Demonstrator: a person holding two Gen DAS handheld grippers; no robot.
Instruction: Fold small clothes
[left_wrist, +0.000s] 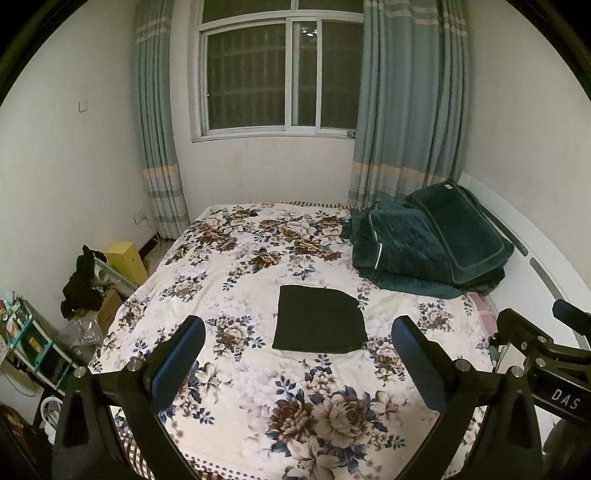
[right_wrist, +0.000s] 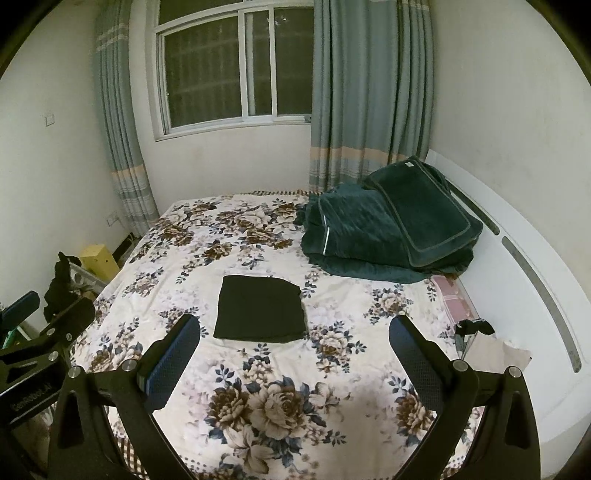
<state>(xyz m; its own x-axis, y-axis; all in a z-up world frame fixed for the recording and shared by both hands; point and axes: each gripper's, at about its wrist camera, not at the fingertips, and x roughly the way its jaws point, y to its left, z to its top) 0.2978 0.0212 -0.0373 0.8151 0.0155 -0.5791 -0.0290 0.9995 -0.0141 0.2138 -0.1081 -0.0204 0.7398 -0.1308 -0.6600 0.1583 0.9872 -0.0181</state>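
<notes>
Your black garment (left_wrist: 320, 318) lay folded square on the bed (left_wrist: 229, 266); your left gripper (left_wrist: 298, 356) and right gripper (right_wrist: 294, 354) hung wide open, empty.

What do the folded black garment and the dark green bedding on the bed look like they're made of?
Black garment: likely a soft knit such as cotton; matte, no sheen, lies flat with soft edges. Green bedding: seems a plush, velvety quilted fabric; stitched lines, light piping and thick bulky folds.

Left hand-held gripper (left_wrist: 298, 354), right hand-held gripper (right_wrist: 294, 352): black frames, blue textured pads, silver screws, white lettering, possibly "DAS".
</notes>
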